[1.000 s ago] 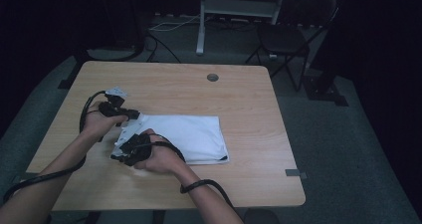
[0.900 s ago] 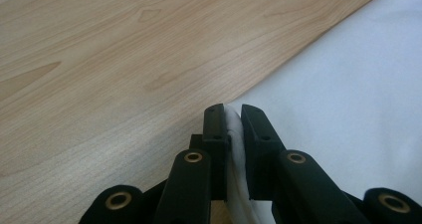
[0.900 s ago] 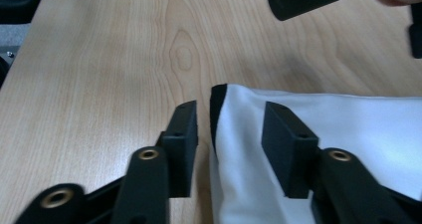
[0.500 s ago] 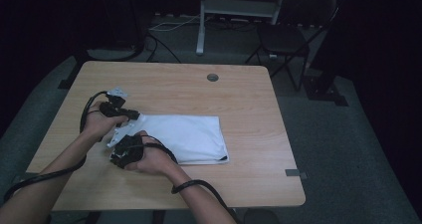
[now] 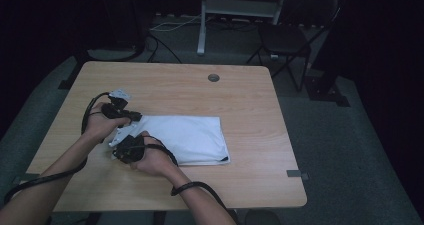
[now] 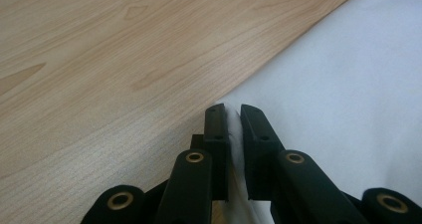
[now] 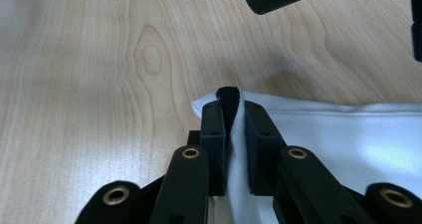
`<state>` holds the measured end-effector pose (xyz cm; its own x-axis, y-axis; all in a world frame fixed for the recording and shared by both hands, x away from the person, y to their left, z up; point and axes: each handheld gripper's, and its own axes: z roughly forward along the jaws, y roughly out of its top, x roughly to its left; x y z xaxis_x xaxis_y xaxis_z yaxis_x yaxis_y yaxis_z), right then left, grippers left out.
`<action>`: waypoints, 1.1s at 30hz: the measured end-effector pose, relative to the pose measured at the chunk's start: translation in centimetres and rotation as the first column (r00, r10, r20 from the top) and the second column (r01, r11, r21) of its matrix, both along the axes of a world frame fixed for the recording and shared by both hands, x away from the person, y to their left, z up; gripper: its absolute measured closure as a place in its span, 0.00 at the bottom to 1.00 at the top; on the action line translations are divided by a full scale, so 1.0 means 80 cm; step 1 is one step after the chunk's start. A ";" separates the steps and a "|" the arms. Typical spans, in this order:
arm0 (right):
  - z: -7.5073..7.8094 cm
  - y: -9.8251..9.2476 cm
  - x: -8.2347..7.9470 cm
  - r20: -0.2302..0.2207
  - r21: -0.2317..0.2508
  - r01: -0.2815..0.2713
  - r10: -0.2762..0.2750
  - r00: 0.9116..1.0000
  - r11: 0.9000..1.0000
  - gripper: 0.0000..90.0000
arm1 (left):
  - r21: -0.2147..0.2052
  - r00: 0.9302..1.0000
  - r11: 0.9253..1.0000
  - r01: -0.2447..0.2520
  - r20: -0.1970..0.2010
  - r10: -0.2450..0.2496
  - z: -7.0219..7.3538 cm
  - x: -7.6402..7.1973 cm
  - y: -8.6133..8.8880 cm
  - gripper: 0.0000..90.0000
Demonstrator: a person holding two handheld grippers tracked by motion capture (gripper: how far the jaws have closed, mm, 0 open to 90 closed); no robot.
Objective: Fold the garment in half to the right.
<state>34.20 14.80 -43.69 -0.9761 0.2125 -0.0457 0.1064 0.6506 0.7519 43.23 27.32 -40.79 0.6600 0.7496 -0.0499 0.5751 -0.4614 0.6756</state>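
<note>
At the table's (image 5: pixel 250 85) near left, the white cloth (image 5: pixel 190 137) lies folded flat. The right gripper (image 7: pixel 231 117) has just closed on its corner; the left gripper (image 6: pixel 230 119) pinches the adjoining corner. Both corners secured, ready for lifting.

High view overhead facing forward-down, both gripper views close, sharing white cloth (image 5: pixel 187 137)

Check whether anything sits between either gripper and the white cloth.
Nothing does. The left gripper pinches the white cloth at one corner, and the right gripper, whose jaws have just closed, pinches its other near corner.
</note>
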 end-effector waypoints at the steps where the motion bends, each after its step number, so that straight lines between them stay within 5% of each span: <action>1: 0.000 -0.001 0.000 -0.002 0.007 0.000 0.001 1.000 1.000 0.90 | 0.004 1.000 1.000 0.003 -0.001 -0.003 0.001 0.000 0.001 0.93; 33: 0.044 -0.017 -0.008 -0.022 0.213 0.005 0.000 1.000 0.977 0.90 | 0.038 0.998 0.999 -0.023 0.052 0.021 0.045 -0.009 0.009 0.94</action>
